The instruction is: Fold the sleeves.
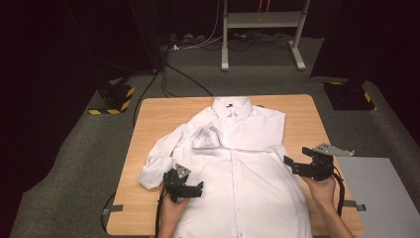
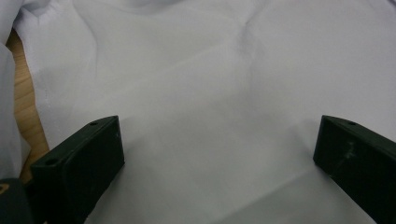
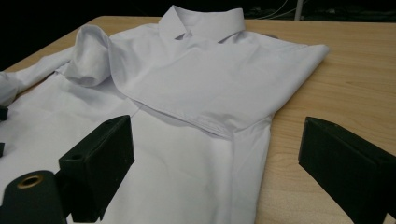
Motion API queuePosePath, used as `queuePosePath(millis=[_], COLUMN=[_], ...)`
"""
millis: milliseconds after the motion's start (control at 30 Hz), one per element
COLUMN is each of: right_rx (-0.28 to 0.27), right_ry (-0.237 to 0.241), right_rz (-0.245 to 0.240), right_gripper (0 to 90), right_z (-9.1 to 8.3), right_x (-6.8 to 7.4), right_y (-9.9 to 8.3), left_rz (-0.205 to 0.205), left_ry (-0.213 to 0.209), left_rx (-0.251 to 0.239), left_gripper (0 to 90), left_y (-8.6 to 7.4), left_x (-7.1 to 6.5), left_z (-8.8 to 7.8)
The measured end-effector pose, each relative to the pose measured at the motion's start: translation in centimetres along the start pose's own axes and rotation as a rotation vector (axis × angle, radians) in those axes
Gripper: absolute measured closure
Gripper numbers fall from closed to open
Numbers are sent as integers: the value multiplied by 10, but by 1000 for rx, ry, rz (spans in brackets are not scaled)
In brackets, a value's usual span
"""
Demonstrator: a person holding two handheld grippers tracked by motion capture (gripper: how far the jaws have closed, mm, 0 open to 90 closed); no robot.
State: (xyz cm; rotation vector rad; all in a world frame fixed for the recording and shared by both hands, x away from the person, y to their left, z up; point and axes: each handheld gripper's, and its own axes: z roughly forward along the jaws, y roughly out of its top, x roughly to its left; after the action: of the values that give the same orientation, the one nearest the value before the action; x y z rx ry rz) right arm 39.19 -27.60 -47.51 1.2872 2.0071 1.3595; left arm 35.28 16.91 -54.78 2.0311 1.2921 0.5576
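left tool (image 1: 190, 186) low over the white shirt's (image 1: 247, 168) left half, jaws wide apart with bare cloth between them. shirt spread flat on the wooden worktop (image 1: 158, 119), collar (image 1: 231, 104) at the far edge, one sleeve (image 1: 252, 134) folded across the chest. right tool (image 1: 297, 166) at the shirt's right edge, jaws apart, gripping nothing.
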Motion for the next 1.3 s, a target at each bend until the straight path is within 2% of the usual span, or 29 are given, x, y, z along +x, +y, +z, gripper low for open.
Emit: queuePosePath(millis=[400,567,867,1000,1300], right_rx=[32,62,101,117,158], right_ry=[-29,-48,-67,-71,-87], right_rz=[-16,-28,-34,-22,-38], right_gripper=[104,104,103,103,103], right_z=[7,13,20,23,31], right_x=[0,-2,-5,-6,-6], right_y=[-10,-17,-25,-29,-36], left_rz=[0,13,13,12,12], left_ry=[0,-8,-8,-8,-8], left_rx=[0,2,2,2,2], left_gripper=[16,9,9,10,10], left_y=[0,0,0,0,0], left_x=[0,-1,-1,-1,-1], left_z=[0,0,0,0,0])
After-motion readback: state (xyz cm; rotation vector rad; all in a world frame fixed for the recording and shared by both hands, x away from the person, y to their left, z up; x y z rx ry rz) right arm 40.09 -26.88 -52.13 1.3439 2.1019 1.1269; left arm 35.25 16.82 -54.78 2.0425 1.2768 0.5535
